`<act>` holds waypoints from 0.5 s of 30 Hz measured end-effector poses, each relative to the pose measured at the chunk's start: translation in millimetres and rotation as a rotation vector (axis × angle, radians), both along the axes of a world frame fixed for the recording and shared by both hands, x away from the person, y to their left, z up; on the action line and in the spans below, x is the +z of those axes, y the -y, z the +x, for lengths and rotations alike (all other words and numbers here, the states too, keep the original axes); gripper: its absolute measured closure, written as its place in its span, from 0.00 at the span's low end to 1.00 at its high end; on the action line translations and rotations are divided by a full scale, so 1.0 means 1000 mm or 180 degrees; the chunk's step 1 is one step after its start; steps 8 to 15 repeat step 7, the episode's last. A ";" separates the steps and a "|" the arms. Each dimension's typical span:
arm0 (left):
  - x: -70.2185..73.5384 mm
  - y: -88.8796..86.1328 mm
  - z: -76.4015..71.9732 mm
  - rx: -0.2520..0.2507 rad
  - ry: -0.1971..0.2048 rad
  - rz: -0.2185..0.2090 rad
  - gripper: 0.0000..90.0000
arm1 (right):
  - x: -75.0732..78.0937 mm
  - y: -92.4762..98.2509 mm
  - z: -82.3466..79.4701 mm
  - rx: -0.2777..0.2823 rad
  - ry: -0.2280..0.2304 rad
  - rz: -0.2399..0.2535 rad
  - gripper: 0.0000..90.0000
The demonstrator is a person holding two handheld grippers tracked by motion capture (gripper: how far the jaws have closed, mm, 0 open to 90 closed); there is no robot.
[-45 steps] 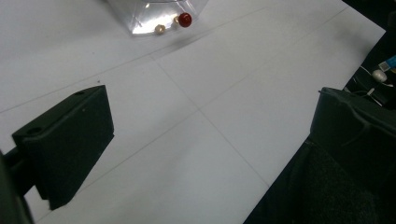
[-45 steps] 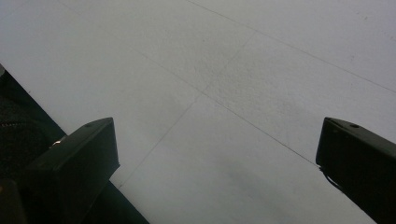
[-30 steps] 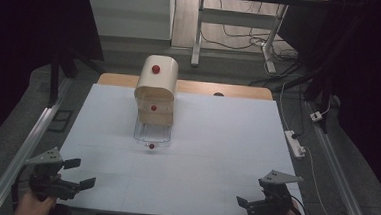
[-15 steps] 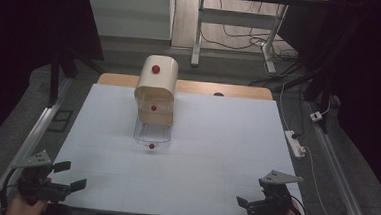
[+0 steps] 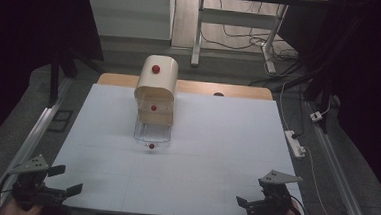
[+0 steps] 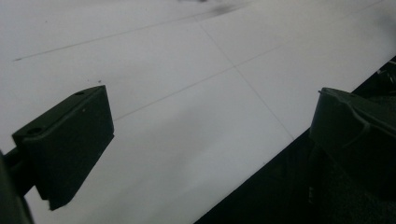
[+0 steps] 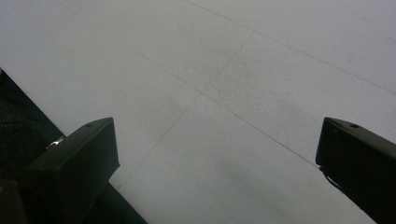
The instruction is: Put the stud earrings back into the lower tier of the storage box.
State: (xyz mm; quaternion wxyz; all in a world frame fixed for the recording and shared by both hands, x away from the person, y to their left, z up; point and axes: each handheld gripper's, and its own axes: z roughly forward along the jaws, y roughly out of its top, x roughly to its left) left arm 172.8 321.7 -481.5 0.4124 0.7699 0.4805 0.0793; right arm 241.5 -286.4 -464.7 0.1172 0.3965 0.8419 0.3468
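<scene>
A small cream cabinet [image 5: 156, 85] with a rounded top and red knobs stands at the far middle of the white table [image 5: 216, 139]. Its clear bottom drawer [image 5: 151, 135] is pulled out toward me, a red knob at its front. My left gripper [image 5: 68, 179] hovers at the table's near left corner, jaws wide apart and nothing between them. My right gripper [image 5: 245, 206] sits at the near right edge, also open and holding nothing. In the left gripper view [image 6: 205, 140] and the right gripper view [image 7: 215, 158] the jaws frame bare white tabletop and its dark edge.
A wooden board [image 5: 219, 89] lies behind the cabinet at the table's far edge. A power strip [image 5: 295, 144] and cable run along the floor on the right. Metal rails [image 5: 31, 138] flank the table on both sides.
My left gripper has drawn back and outward to the near left corner. The right gripper has barely moved. The cabinet and drawer are unchanged.
</scene>
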 end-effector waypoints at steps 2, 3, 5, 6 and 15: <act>0.000 0.001 -0.001 -0.0022 -0.0034 0.0035 0.00 | 0.000 0.000 0.000 -0.0001 0.0001 -0.0002 0.00; 0.000 0.001 -0.001 -0.0031 -0.0044 0.0054 0.00 | 0.000 0.000 0.001 0.0004 -0.0003 -0.0005 0.00; -0.001 0.003 0.000 -0.0040 -0.0059 0.0080 0.00 | 0.000 0.000 0.001 0.0012 -0.0008 -0.0016 0.00; 0.000 0.003 0.000 -0.0049 -0.0062 0.0088 0.00 | 0.000 -0.001 0.001 0.0016 -0.0005 -0.0018 0.00; 0.000 0.003 0.000 -0.0054 -0.0058 0.0085 0.00 | 0.000 -0.001 0.001 0.0023 -0.0005 -0.0030 0.00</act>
